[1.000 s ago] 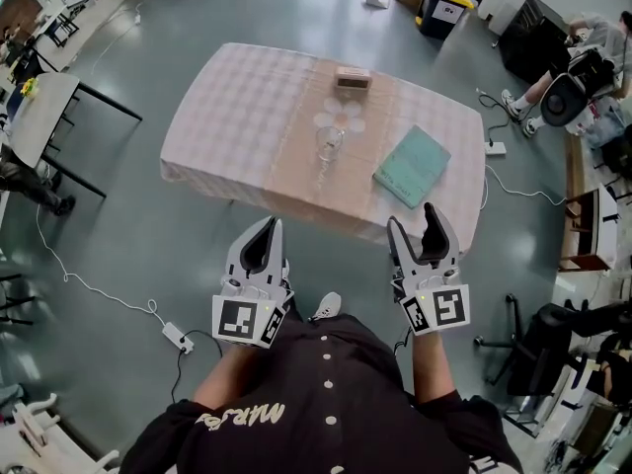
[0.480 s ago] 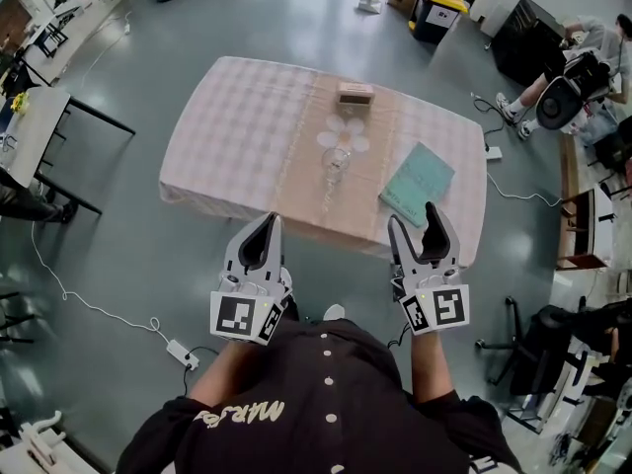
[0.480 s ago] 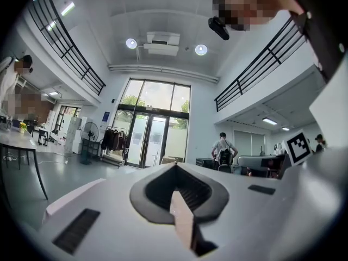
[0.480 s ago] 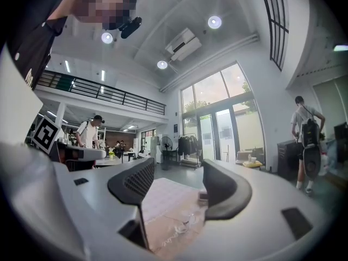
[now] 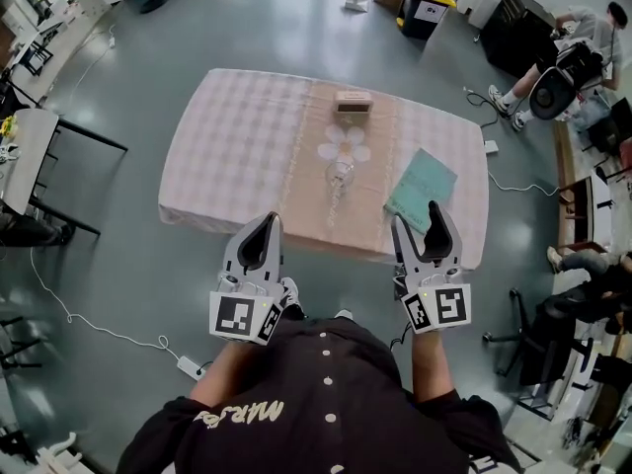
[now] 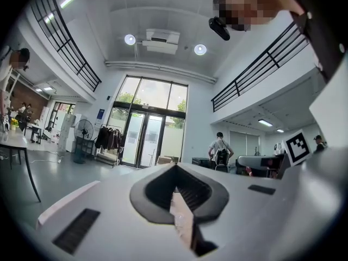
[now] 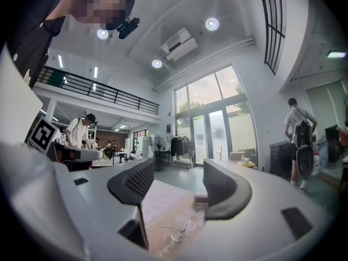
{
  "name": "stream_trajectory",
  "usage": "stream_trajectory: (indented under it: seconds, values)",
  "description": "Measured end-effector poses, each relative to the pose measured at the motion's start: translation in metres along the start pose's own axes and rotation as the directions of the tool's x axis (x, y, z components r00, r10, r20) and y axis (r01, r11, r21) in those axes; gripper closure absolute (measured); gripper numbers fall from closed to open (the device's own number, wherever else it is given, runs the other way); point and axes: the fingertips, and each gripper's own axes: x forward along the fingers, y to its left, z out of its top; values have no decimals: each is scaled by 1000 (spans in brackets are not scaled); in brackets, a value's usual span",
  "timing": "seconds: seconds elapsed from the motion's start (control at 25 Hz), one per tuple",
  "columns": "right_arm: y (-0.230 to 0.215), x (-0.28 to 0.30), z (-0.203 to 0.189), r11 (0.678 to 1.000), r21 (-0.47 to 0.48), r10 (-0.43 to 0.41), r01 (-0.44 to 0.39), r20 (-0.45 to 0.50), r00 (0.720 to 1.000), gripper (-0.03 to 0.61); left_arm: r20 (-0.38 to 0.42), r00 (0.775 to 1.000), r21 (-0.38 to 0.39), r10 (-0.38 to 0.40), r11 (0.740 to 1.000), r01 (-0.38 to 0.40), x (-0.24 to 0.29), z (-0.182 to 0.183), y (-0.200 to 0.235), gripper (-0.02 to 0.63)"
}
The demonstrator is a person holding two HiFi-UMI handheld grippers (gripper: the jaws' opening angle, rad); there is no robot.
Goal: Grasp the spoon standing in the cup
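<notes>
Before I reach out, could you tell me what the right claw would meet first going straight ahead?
Probably the cup with the spoon on the table: the right claw frames it, though depth is unclear.

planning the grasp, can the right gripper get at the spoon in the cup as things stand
Probably, once it moves forward. The right gripper is open and empty, only bare tablecloth lies before the cup holding the spoon, and the green book sits off to the right.
</notes>
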Motion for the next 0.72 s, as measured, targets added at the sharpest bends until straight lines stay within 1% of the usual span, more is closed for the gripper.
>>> stream_trajectory:
  seconds: [0.28, 0.48, 0.6, 0.72]
  values:
    - [13, 21, -3, 999, -2, -38, 38, 2, 999, 313, -7, 999, -8, -40, 999, 40, 14, 1, 27, 603]
    - [23, 31, -6, 996, -2, -86, 86, -1, 996, 313, -17, 996, -12, -91, 996, 91, 23, 3, 46, 603]
    - [32, 33, -10, 994, 18, -110, 110, -7, 994, 313, -31, 993, -17, -116, 993, 115, 25, 3, 58, 603]
    - [39, 37, -16, 993, 9, -117, 117, -29, 993, 314, -45, 991, -12, -126, 992, 126, 28, 2, 68, 603]
